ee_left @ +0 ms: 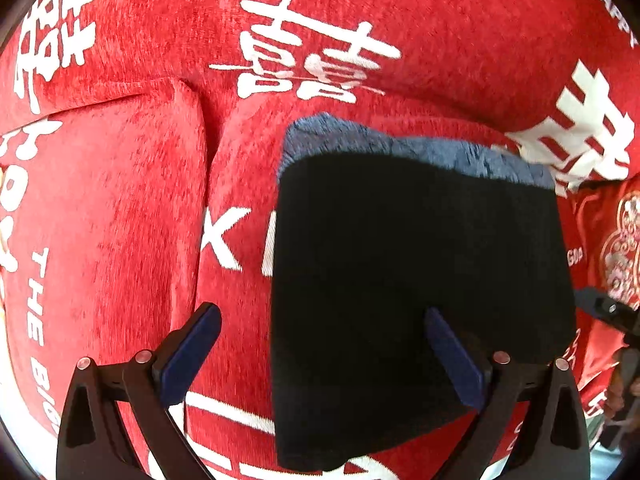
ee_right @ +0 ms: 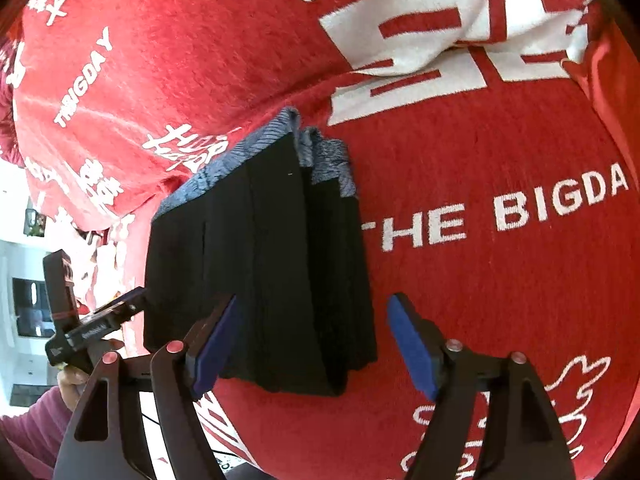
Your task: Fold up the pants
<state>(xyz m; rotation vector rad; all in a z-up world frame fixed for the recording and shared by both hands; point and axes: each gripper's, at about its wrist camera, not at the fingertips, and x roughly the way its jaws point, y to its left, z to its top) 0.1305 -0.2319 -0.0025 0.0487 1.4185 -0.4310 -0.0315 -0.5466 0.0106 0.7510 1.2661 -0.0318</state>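
Nearest us, our left gripper [ee_left: 322,344] and right gripper [ee_right: 312,340] both gape wide, gripping nothing. Just beyond lie the black pants [ee_right: 260,264], folded into a compact stack on the red printed cover [ee_right: 500,152], grey-blue waistband [ee_left: 420,148] at the far end. We judge folding nearly done; next, perhaps 1 tidying press.

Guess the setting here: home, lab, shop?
Probably a home living room: red plush sofa cover with white lettering over cushions, folded black pants with blue waistband on it, pale room at the right view's edge.
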